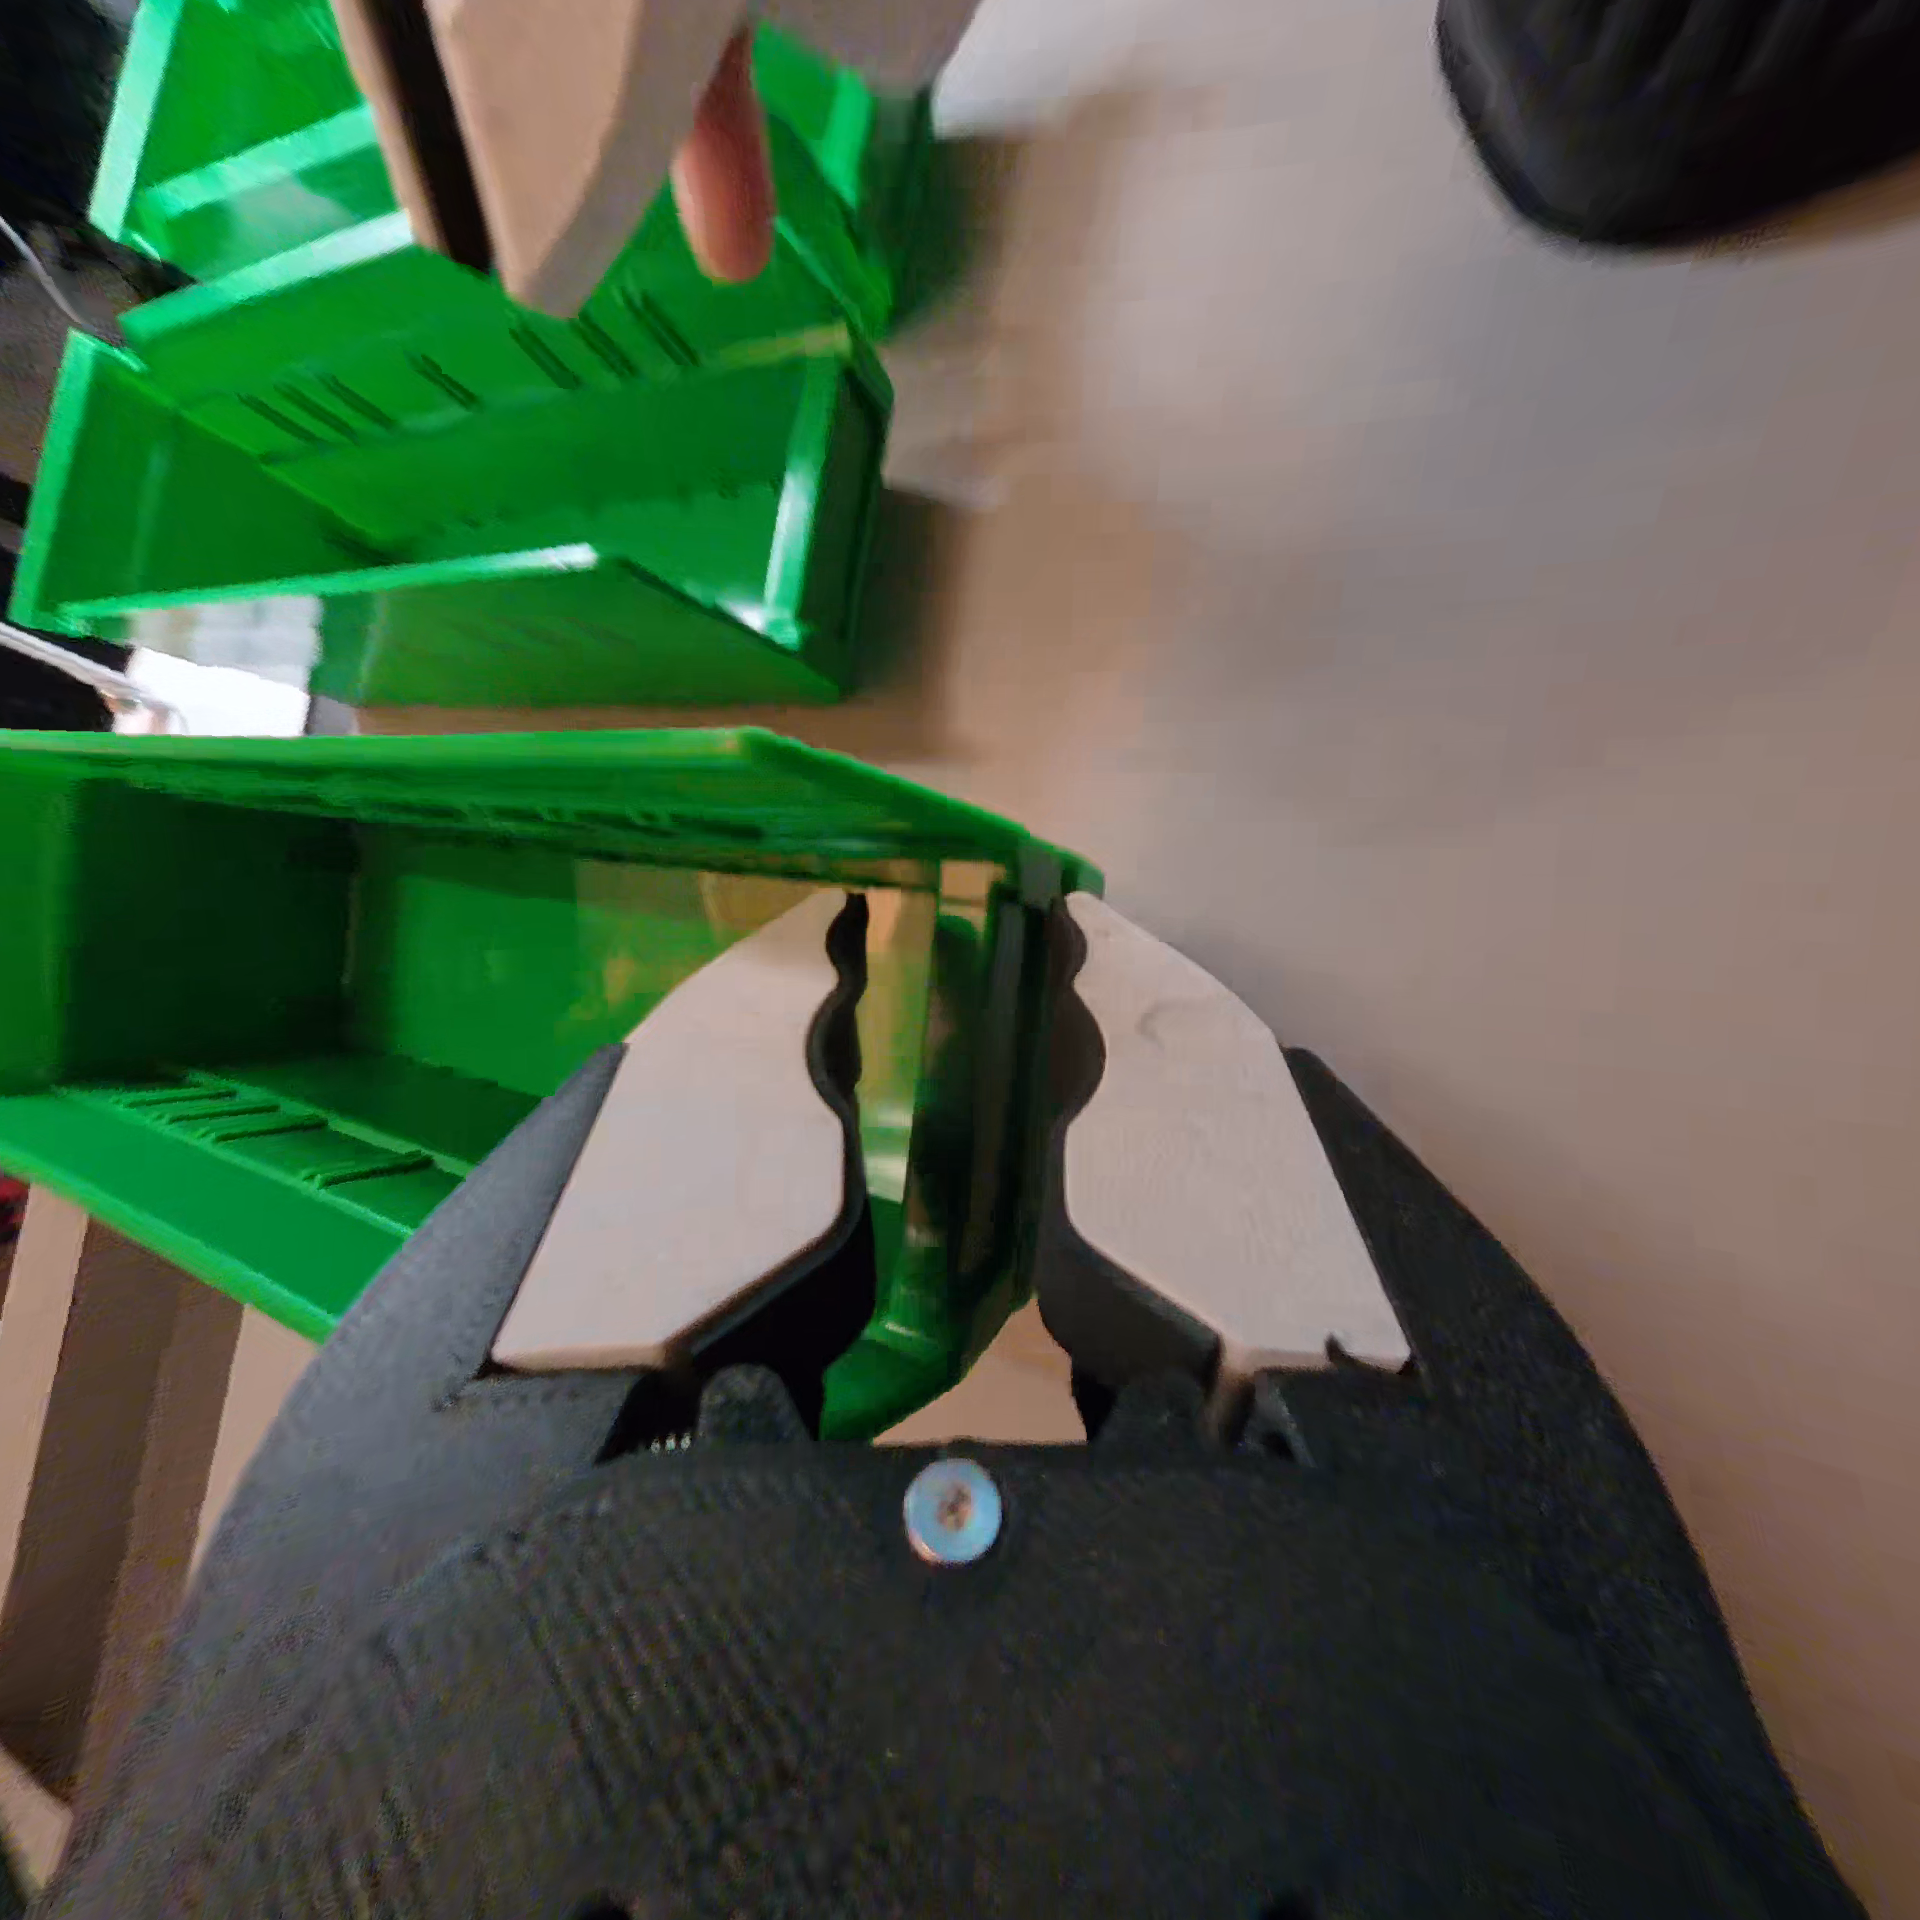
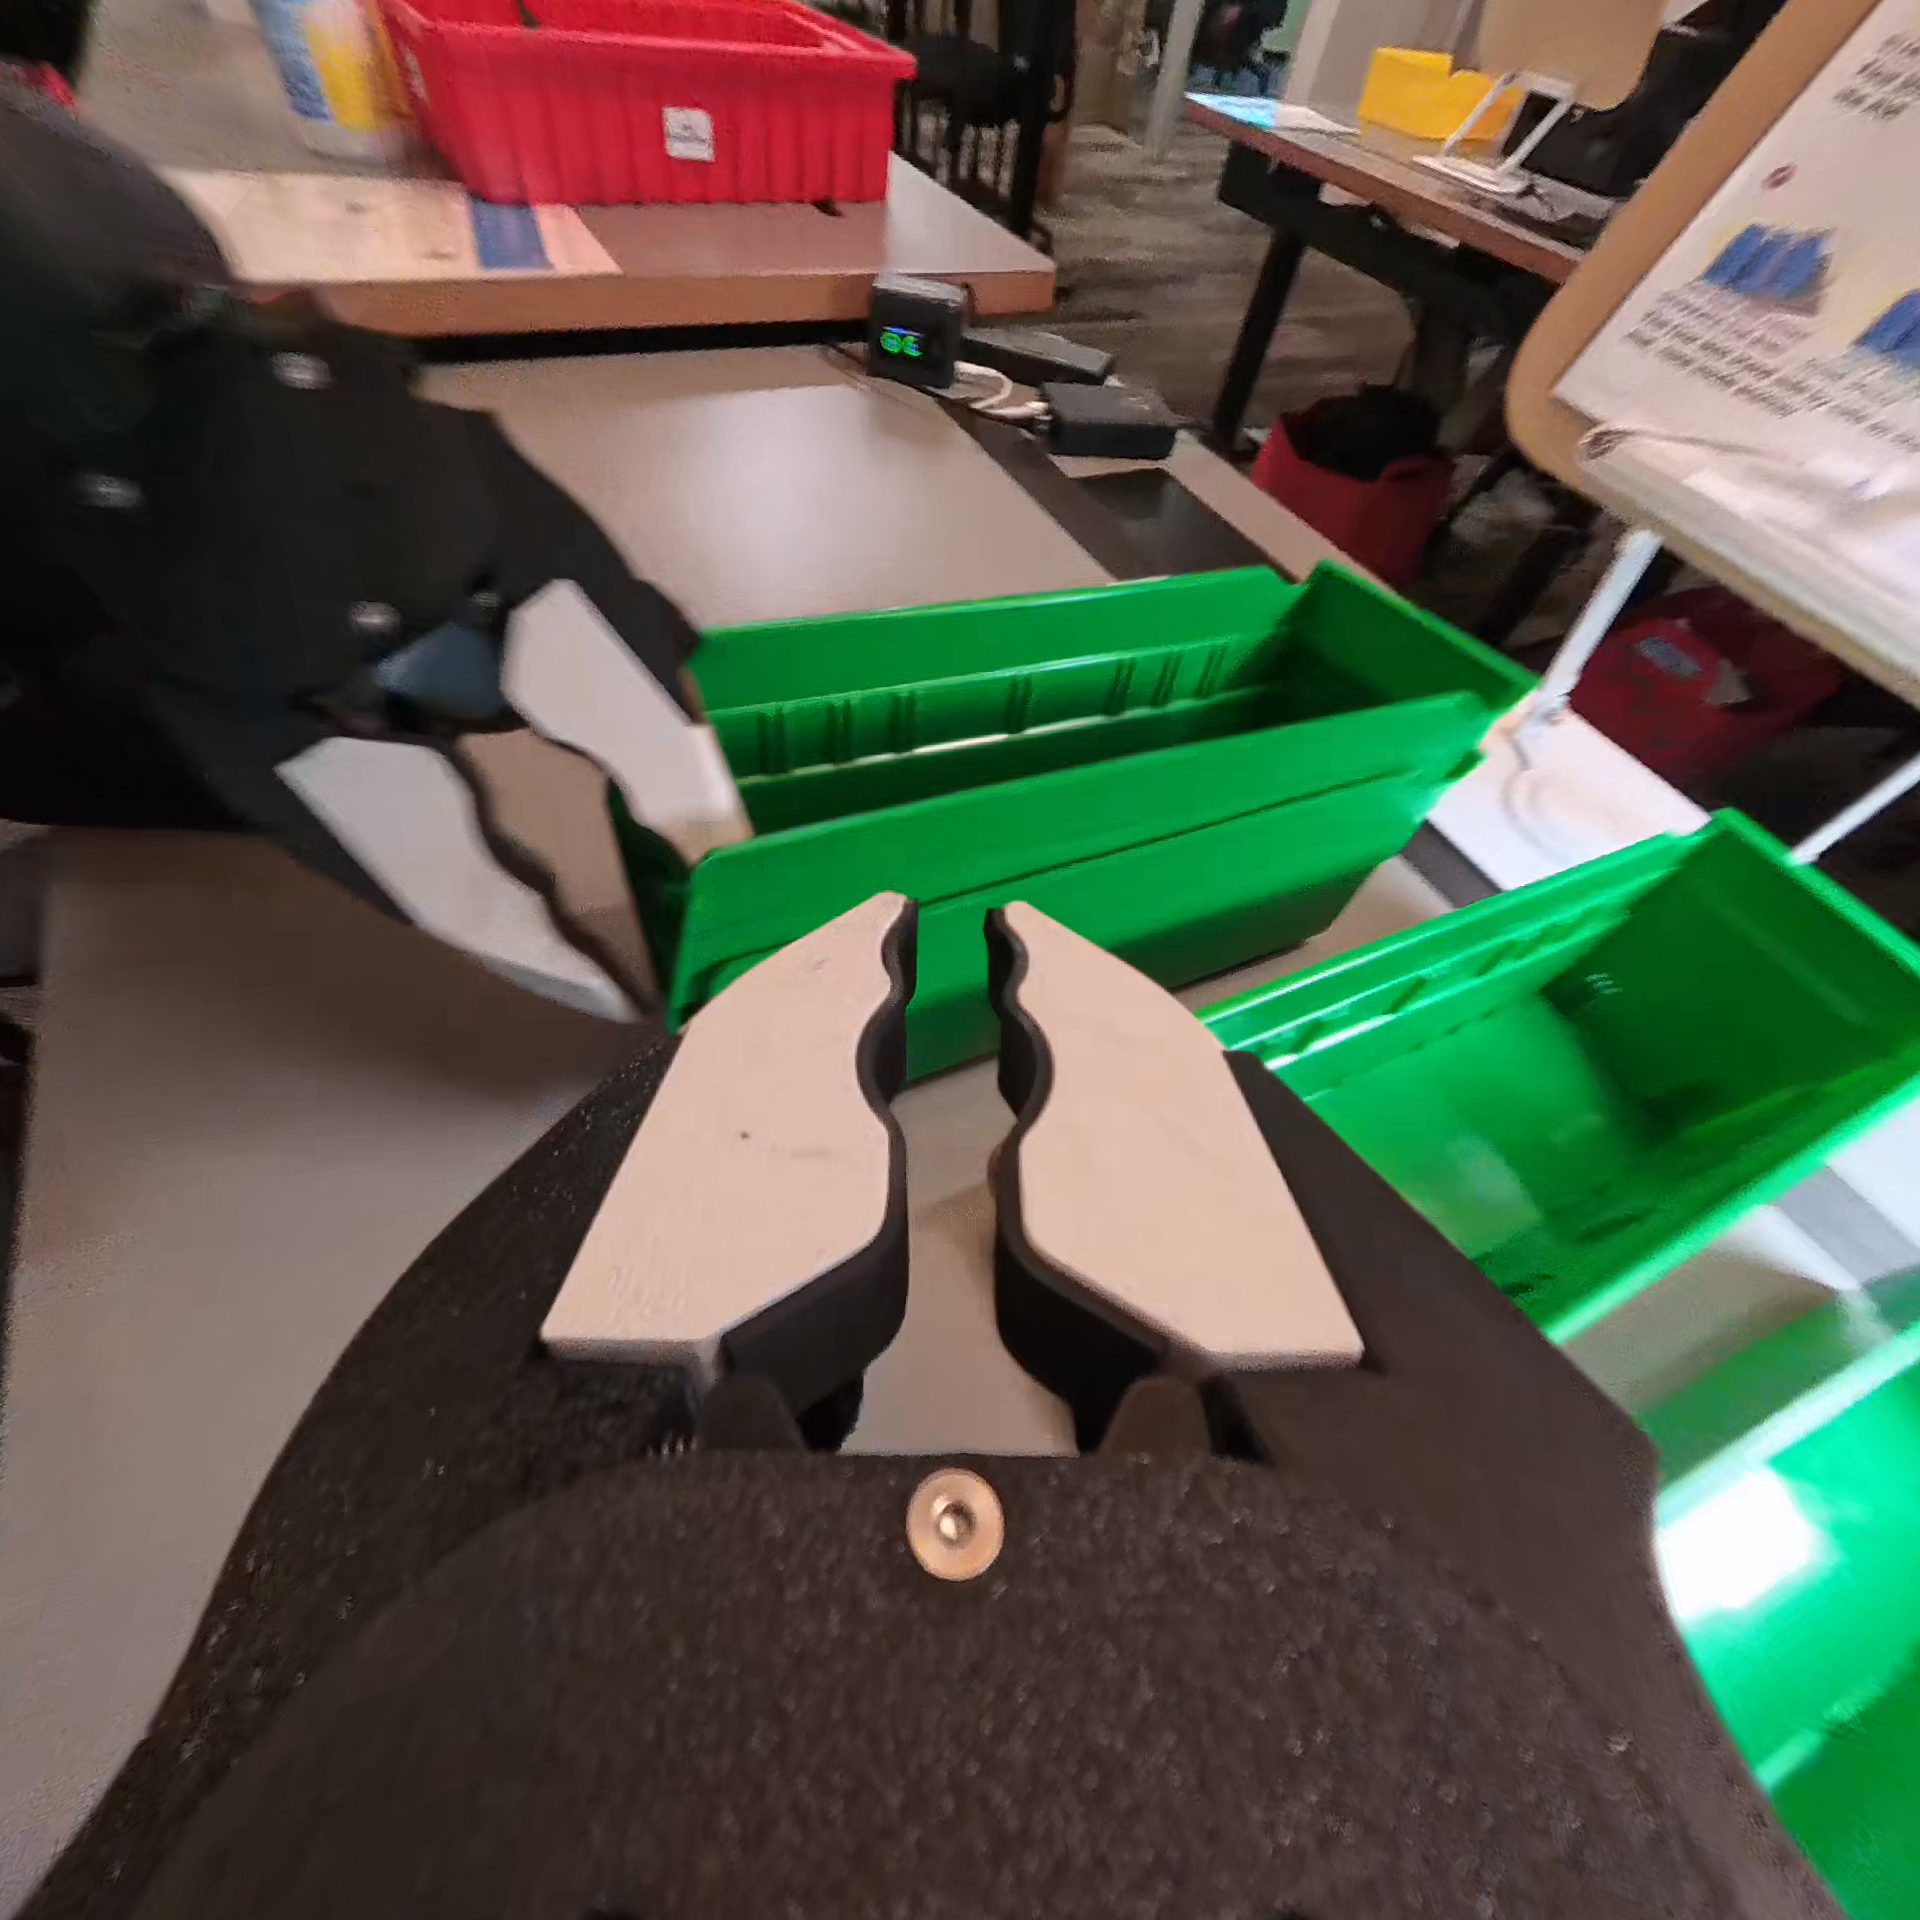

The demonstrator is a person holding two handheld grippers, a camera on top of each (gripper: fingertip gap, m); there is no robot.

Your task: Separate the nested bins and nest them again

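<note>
A pale grey table (image 2: 790, 488) carries two nested green bins (image 2: 1091, 790) near its far edge. The left gripper (image 1: 951, 914) pinches a bin wall (image 1: 997, 1091); the right gripper (image 2: 951, 920) hangs slightly spread, empty. Behind sits a red crate (image 2: 644, 104) on another table.

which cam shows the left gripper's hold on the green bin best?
Left wrist view: the left gripper straddles the end wall of the green bin, one finger inside, one outside. The right wrist view shows that gripper only from the side and blurred, against the bin's near end; contact is unclear.
</note>
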